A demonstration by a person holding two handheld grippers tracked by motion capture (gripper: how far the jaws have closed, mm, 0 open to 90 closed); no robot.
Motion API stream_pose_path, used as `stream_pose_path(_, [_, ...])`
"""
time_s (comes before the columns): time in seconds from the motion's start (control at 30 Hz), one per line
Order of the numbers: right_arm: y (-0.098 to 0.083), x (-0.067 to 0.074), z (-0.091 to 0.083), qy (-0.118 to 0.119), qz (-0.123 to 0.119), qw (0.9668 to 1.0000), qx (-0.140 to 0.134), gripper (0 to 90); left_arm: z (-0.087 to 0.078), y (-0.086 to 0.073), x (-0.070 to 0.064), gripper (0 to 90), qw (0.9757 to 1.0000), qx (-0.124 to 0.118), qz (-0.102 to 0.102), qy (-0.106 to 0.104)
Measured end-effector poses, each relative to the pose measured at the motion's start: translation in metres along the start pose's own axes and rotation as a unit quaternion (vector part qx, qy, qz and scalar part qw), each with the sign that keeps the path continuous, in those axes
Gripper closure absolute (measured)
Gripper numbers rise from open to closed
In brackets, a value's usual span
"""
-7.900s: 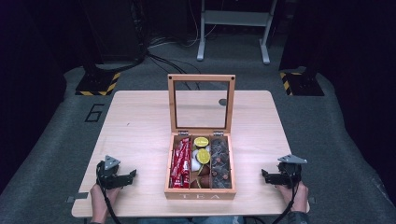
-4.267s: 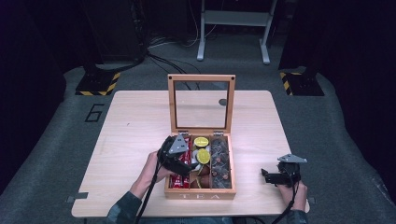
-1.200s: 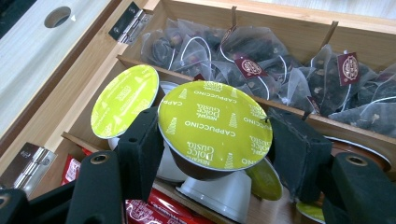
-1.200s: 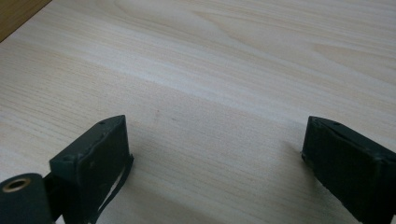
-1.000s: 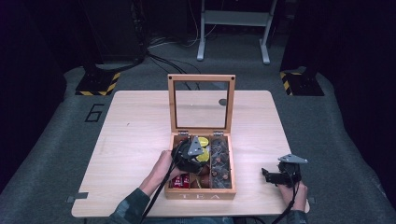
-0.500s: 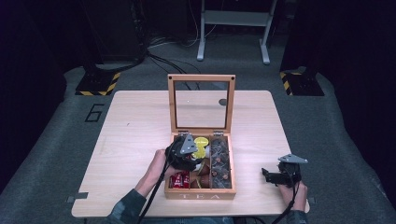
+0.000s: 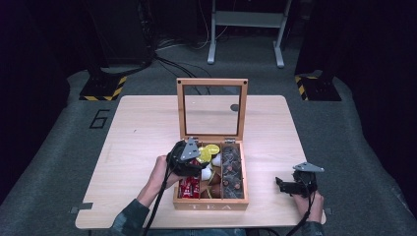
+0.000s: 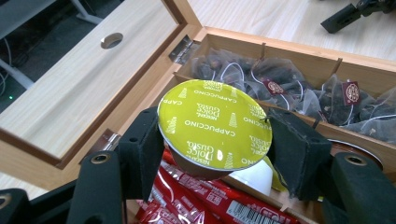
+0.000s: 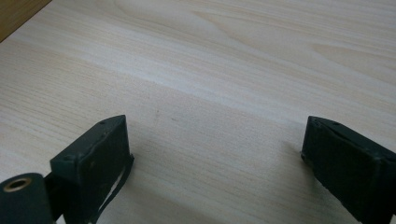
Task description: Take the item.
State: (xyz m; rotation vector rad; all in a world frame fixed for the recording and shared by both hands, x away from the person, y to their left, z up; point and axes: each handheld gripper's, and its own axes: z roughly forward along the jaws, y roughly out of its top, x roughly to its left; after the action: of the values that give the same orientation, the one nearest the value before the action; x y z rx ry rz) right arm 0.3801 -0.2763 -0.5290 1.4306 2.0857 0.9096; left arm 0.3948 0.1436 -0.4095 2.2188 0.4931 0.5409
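A wooden tea box [image 7: 209, 205] stands at the table's front middle with its glass lid [image 7: 212, 108] raised. My left gripper [image 8: 215, 149] is shut on a coffee capsule with a yellow-green foil top [image 8: 214, 125], holding it over the box's left and middle compartments. In the high view the left gripper [image 7: 189, 156] hovers over the box's back left. Red packets [image 8: 210, 203] lie under the capsule and dark tea bags [image 8: 280, 88] fill the right compartment. My right gripper [image 9: 215, 163] stands open over bare wood; in the high view the right gripper [image 7: 290, 186] rests right of the box.
More capsules [image 7: 212, 162] sit in the middle compartment. The table [image 7: 137, 142] has free wood left and right of the box. A metal stand [image 7: 246, 29] and hazard-striped bases [image 7: 103, 91] are on the floor beyond the table's far edge.
My left hand came from the table's left into the box, shut on the yellow-green capsule, and now holds it raised. The right gripper has stayed put.
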Motion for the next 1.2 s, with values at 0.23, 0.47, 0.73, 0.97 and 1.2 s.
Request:
stream_pose_path(0.23, [0.0, 0.0, 0.0, 0.0, 0.001, 1.0, 0.0, 7.2, -0.01, -0.005, 0.008, 38.9, 0.9998, -0.008, -0.015, 0.012])
stream_pose_path(0.47, [0.0, 0.0, 0.0, 0.0, 0.001, 1.0, 0.0, 7.2, -0.019, -0.009, 0.015, 39.0, 0.9994, -0.014, -0.023, 0.023])
stream_pose_path(0.73, [0.0, 0.0, 0.0, 0.0, 0.0, 1.0, 0.0, 7.3, -0.031, -0.019, 0.027, 39.1, 0.9979, -0.026, -0.042, 0.042])
stream_pose_path(0.97, [0.0, 0.0, 0.0, -0.001, 0.0, 1.0, 0.0, 7.4, -0.041, -0.032, 0.037, 39.2, 0.9965, -0.022, -0.056, 0.057])
stream_pose_path(1.2, [0.0, 0.0, 0.0, 0.0, 0.0, 1.0, 0.002, 7.5, -0.049, -0.042, 0.044, 39.3, 0.9949, -0.025, -0.067, 0.071])
